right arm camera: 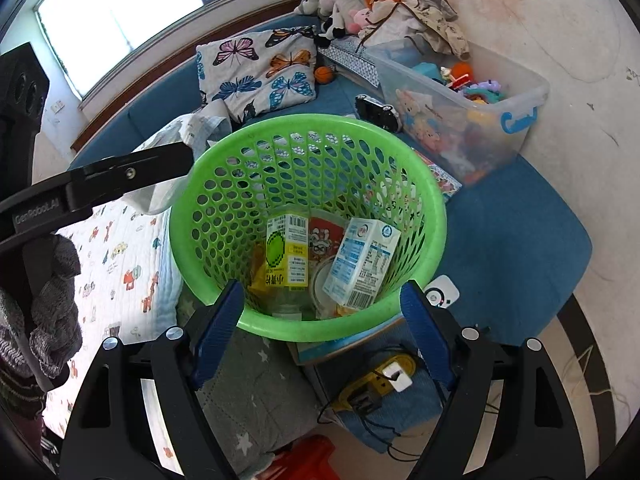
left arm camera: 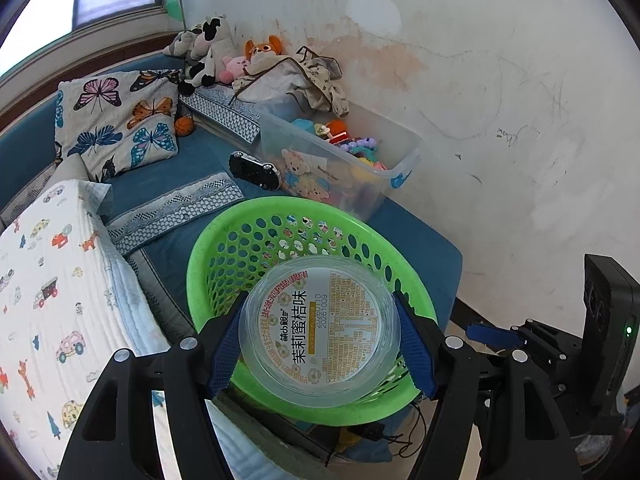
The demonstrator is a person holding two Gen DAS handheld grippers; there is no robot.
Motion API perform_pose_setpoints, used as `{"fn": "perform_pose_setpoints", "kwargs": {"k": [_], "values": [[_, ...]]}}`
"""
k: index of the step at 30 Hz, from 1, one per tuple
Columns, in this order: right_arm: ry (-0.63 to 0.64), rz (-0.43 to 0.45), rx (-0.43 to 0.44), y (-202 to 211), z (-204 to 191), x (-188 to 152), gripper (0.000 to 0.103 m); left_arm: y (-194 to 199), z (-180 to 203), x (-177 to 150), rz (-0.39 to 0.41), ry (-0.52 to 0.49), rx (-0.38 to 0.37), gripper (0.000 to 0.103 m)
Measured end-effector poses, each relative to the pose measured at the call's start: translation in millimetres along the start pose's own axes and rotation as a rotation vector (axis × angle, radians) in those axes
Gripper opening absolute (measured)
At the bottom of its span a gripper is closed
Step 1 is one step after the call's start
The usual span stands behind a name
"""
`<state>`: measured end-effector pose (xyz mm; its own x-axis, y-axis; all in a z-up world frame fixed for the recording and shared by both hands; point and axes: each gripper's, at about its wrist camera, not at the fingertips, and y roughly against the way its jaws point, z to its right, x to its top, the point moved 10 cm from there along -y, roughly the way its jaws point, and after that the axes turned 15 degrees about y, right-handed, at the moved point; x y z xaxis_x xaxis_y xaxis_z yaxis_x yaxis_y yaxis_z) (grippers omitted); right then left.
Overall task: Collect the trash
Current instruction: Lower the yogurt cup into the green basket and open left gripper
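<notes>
We find the left gripper (left arm camera: 320, 340) clamped on a clear plastic cup (left arm camera: 322, 330), its blue pads pressed against the cup's two sides. The cup's printed foil lid faces the camera, and the cup hangs over the mouth of the green perforated basket (left arm camera: 216, 240).

The right gripper (right arm camera: 322, 316) holds nothing; its fingers stand well apart, either side of the basket's near rim, and we cannot tell whether they touch it.

Inside the basket, seen from the right wrist, lie a blue-and-white milk carton (right arm camera: 362, 266), a green-and-yellow drink carton (right arm camera: 287, 254) and a red printed wrapper (right arm camera: 324, 236) between them.

The basket rests on a blue couch (right arm camera: 520, 220). Behind it stand a clear toy bin (right arm camera: 460, 120) and a butterfly-print pillow (right arm camera: 256, 74); plush toys (left arm camera: 208, 52) sit in the corner.
</notes>
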<state>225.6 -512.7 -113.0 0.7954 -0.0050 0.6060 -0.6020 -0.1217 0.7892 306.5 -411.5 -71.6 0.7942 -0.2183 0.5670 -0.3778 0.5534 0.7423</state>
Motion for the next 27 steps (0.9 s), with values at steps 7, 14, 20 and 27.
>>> {"fn": "perform_pose_setpoints", "kwargs": {"k": [7, 14, 20, 27], "values": [[0.001, -0.002, 0.004, -0.2, 1.6, -3.4, 0.08, -8.3, 5.3, -1.0, -0.013, 0.001, -0.011, 0.073], [0.006, 0.002, 0.002, 2.3, -0.1, -6.6, 0.081, -1.7, 5.2, -5.1, -0.01, 0.012, -0.038, 0.076], [0.022, 0.019, -0.008, 9.2, -11.5, -5.8, 0.082, 24.6, -1.2, -10.3, 0.022, 0.012, -0.046, 0.08], [0.046, 0.046, -0.001, 16.8, -33.7, -2.5, 0.085, 63.2, -23.0, -22.0, 0.083, 0.016, -0.023, 0.084]]}}
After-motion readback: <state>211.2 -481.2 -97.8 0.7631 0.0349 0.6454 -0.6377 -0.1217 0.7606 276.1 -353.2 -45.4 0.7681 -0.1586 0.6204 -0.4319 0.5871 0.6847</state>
